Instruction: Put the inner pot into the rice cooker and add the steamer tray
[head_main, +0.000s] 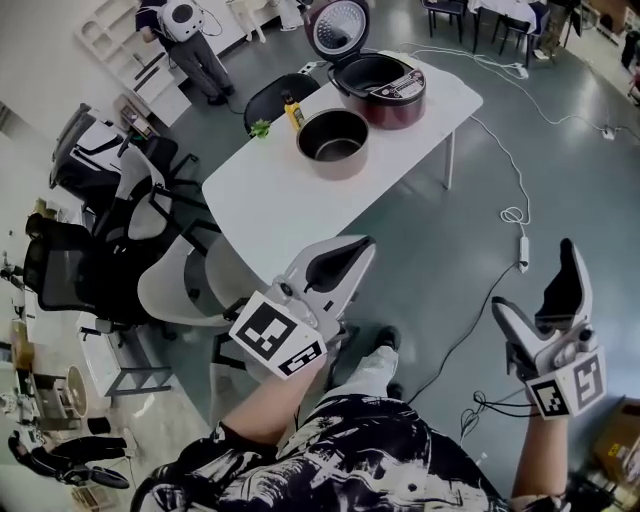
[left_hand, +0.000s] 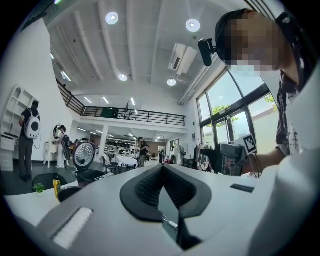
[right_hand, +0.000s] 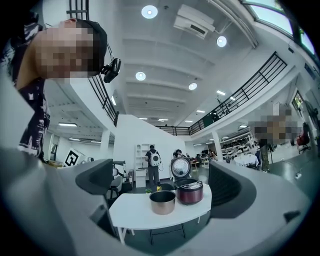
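Rice cooker, dark red, stands at the far end of a white table with its lid raised upright and its cavity exposed. Inner pot, metallic with a dark interior, sits upright on the tabletop just beside the cooker, on the side nearer the person, outside the cooker body. Near the pot, at the table's edge, stand what appears to be a small yellow bottle and a small green plant.

Left gripper is held well short of the table, above the person's lap. In the left gripper view its jaws are pressed together with nothing between them.

Right gripper is held over the grey floor to the person's right, well apart from the table. In the right gripper view its jaws stand wide apart and empty, and the pot and cooker are seen far off between them on the table.

A white cable trails across the floor beside the table.
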